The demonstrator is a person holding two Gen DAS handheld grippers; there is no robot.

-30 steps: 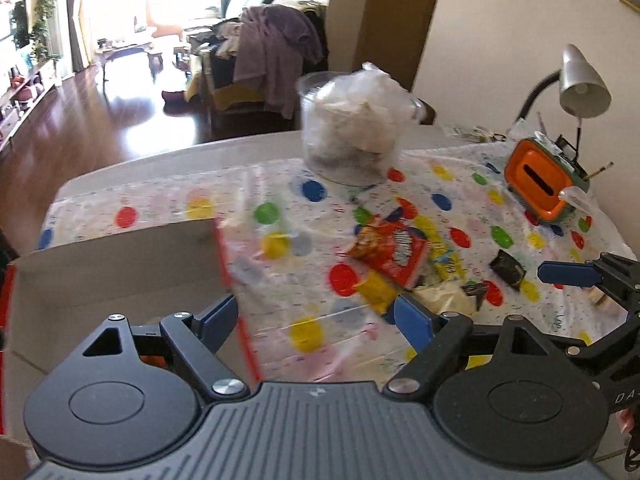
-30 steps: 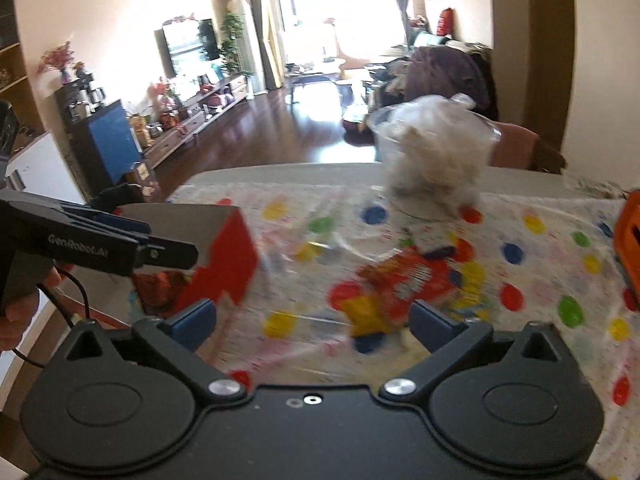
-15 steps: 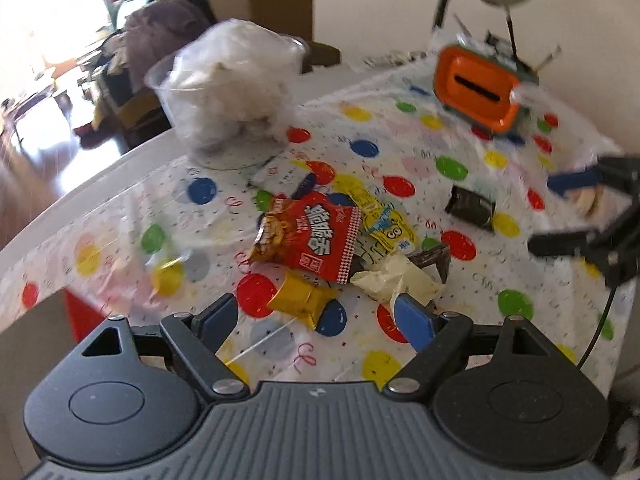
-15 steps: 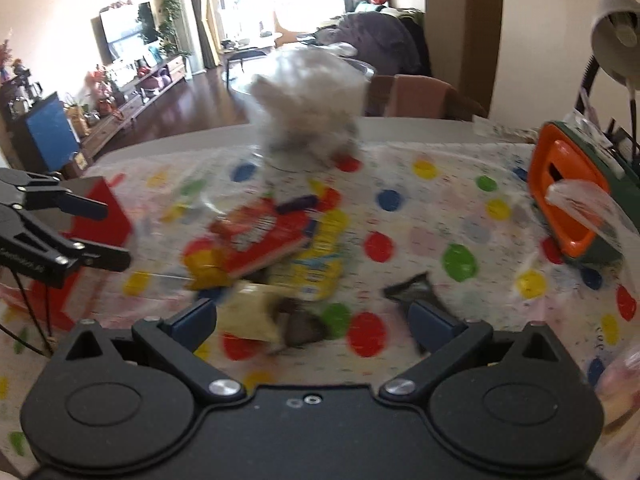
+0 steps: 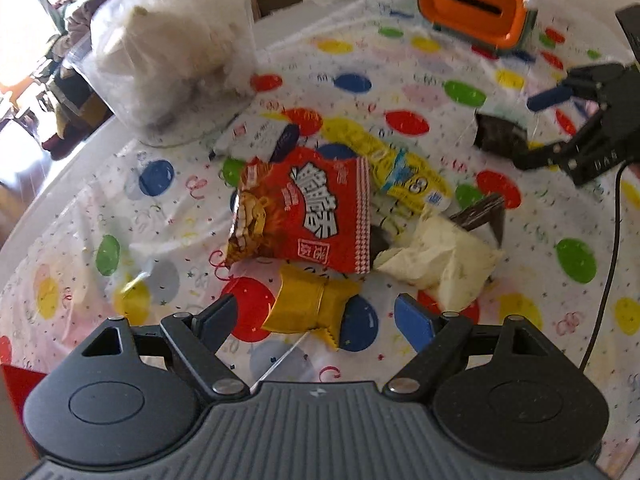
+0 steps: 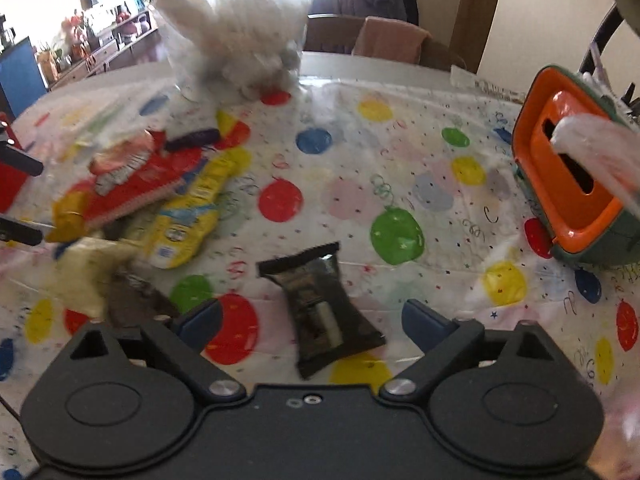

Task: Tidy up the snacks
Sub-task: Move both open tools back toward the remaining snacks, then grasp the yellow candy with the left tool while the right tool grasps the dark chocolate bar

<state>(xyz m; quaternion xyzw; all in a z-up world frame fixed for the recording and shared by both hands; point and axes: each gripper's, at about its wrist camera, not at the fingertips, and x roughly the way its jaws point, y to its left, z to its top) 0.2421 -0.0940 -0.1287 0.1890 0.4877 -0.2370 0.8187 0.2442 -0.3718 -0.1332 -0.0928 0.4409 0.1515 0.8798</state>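
Note:
A heap of snack packets lies on the spotted tablecloth (image 5: 420,92): a red packet (image 5: 304,216), a yellow long packet (image 5: 404,176), a cream packet (image 5: 440,256) and a small gold packet (image 5: 312,304). My left gripper (image 5: 316,316) is open just above the gold packet, which sits between its fingers untouched. A black packet (image 6: 320,312) lies apart on the cloth. My right gripper (image 6: 312,320) hangs over it, jaws closing, the packet between the fingers but not pressed. In the left wrist view the right gripper (image 5: 540,128) shows at the right, over the black packet (image 5: 500,136).
A clear tub stuffed with white bags (image 5: 172,52) stands at the back of the table. An orange and green box (image 6: 572,176) with a slot sits at the far right. A red box corner (image 6: 12,180) shows at the left edge. Chairs (image 6: 384,40) stand behind the table.
Both grippers have swung from the cardboard box at the left across to the snack heap and sunk toward the table. The right gripper's fingers have drawn slightly inward.

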